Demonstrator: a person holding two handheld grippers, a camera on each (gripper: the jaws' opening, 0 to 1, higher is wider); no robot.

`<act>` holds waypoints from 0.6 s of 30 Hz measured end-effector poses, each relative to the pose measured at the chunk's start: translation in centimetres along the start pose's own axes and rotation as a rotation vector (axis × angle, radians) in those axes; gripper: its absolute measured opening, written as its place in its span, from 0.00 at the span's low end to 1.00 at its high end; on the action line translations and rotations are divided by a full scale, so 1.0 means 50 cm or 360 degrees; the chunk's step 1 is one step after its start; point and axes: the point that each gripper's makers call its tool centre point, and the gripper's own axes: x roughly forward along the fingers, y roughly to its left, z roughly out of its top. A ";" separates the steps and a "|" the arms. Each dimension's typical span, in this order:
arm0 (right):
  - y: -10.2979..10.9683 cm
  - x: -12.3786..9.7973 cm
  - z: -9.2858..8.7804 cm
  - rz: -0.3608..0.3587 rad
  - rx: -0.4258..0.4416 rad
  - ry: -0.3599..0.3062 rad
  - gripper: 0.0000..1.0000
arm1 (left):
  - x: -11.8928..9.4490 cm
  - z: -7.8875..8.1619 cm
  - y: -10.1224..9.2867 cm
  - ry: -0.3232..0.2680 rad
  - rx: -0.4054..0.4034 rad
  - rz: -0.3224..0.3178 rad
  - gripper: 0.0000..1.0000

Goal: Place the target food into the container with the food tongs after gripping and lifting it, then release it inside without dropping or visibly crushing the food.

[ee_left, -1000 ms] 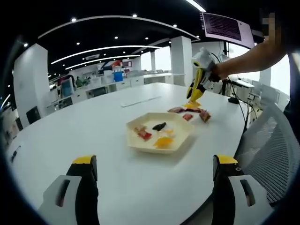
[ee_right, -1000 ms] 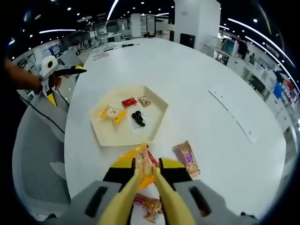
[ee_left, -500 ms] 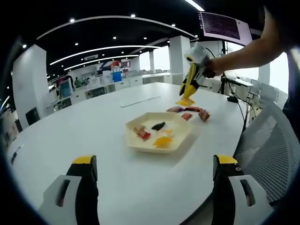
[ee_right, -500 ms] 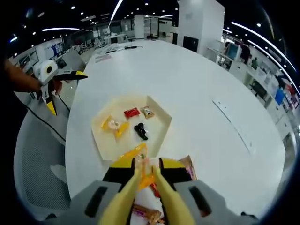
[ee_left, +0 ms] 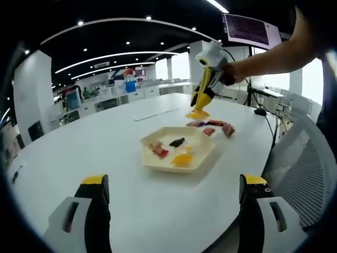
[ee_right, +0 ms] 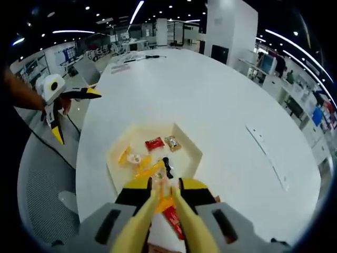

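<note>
I have the right gripper [ee_right: 162, 194] closed on the yellow food tongs [ee_right: 158, 221], and the tongs in turn pinch an orange packet [ee_right: 152, 169] at their tips. In the left gripper view that same right gripper [ee_left: 210, 66] hangs in the air with the packet [ee_left: 197, 113] dangling below it, off the desk [ee_left: 68, 158] and not yet above the tray [ee_left: 202, 158].

What has changed over the last second: the packet was lifted from among the loose snacks [ee_left: 213, 126] on the desk, and I have carried it up and toward the hexagonal tray. In the right gripper view the tray [ee_right: 196, 154] has slid in under the tong tips; a second ago it lay well ahead of them. The packet now overlaps the tray's near rim, just in front of the gripper, close to the yellow packet [ee_right: 126, 155], the red one [ee_right: 155, 143] and the dark piece [ee_right: 167, 166] already inside. One red packet [ee_right: 172, 217] remains on the desk right under the gripper.

So I judge the lift done and the carry about finished. The packet looks unsquashed and the hold seems steady. What remains is to ease forward a little so it clears the rim, lower, then open the tongs gently.

My left gripper [ee_left: 171, 208] stays idle, low over the near desk edge, its jaws spread wide apart and holding nothing.
</note>
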 end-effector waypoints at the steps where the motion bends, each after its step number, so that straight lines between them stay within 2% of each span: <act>1: 0.002 0.003 0.005 0.0002 -0.0004 -0.0002 0.19 | 0.000 0.001 0.000 -0.0002 -0.0001 0.0001 1.00; 18: 0.021 0.018 0.039 0.0036 -0.0035 -0.0018 0.23 | -0.003 0.007 0.007 -0.0031 -0.0012 0.0024 1.00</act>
